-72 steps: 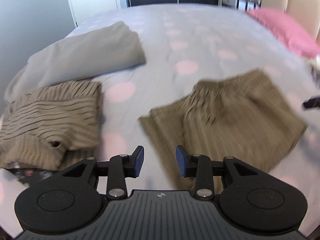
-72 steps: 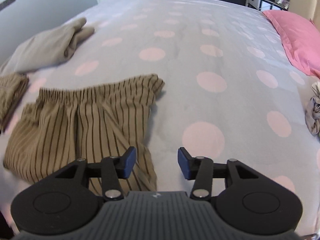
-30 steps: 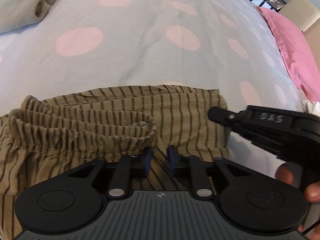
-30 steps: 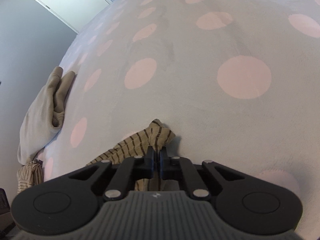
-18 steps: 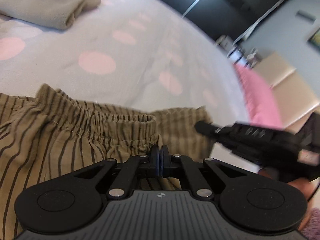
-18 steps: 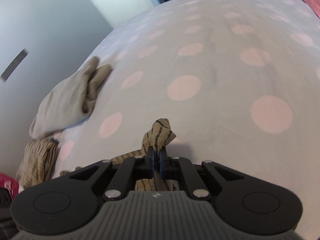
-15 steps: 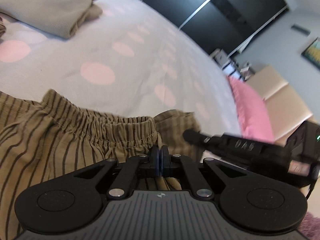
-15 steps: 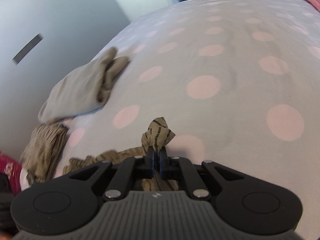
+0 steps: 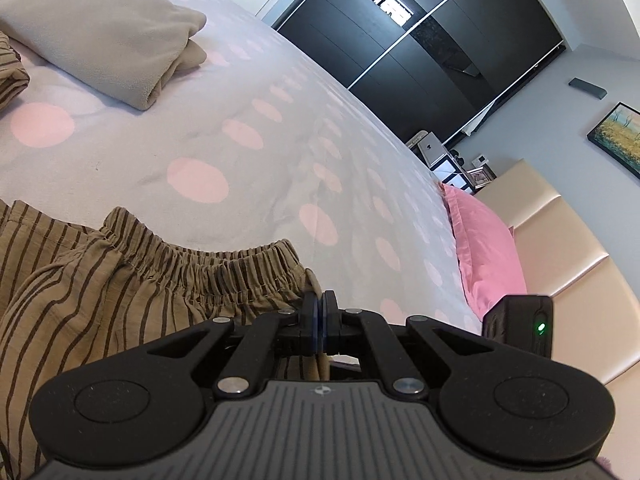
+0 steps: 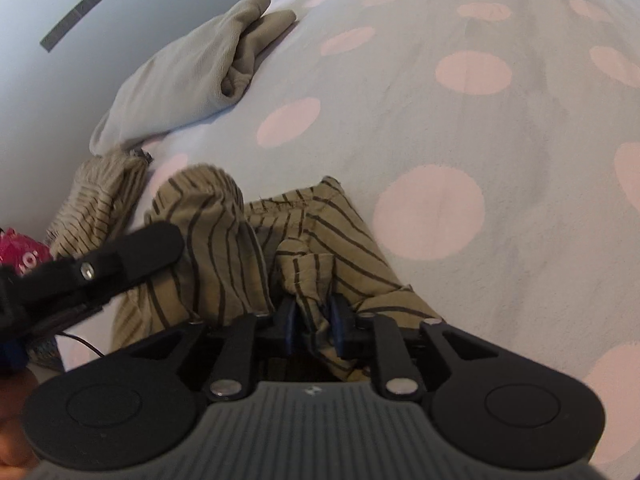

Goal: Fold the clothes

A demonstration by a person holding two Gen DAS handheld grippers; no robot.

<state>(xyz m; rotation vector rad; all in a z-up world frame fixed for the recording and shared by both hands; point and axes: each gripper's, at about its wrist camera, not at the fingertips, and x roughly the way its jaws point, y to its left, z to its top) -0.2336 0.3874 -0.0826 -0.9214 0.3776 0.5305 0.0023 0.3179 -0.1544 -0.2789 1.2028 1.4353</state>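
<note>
Left hand-held gripper (image 9: 319, 316): blue pads pressed together, pinching the shorts at the end of the elastic waistband; the cloth between the pads is mostly hidden by the fingers.
Right hand-held gripper (image 10: 312, 320): pads set narrowly apart with a bunched fold of the shorts clamped between them; the fold stands up just ahead of the pads.
Shorts (image 9: 104, 292): tan with thin dark stripes, gathered waistband running across the left wrist view, body of the cloth spread low and left on the bed; in the right wrist view they lie crumpled and doubled over in front of the gripper.
Bed (image 9: 248, 92): pale sheet with pink dots, carrying all the clothes.
Beige garment (image 9: 108, 28): folded, lying on the bed well beyond the shorts, near the far edge.
Striped garment (image 10: 96, 196): a second tan striped piece, folded, between the beige garment and the shorts, just beside the shorts in the right wrist view.
Pillow (image 9: 488, 256): pink, at the head of the bed against the cream headboard (image 9: 568, 264).
Wardrobe (image 9: 420, 52): dark sliding doors past the bed.
Other gripper seen from the right wrist: a black finger of the left hand-held gripper crosses the left side of the view, over the shorts.
</note>
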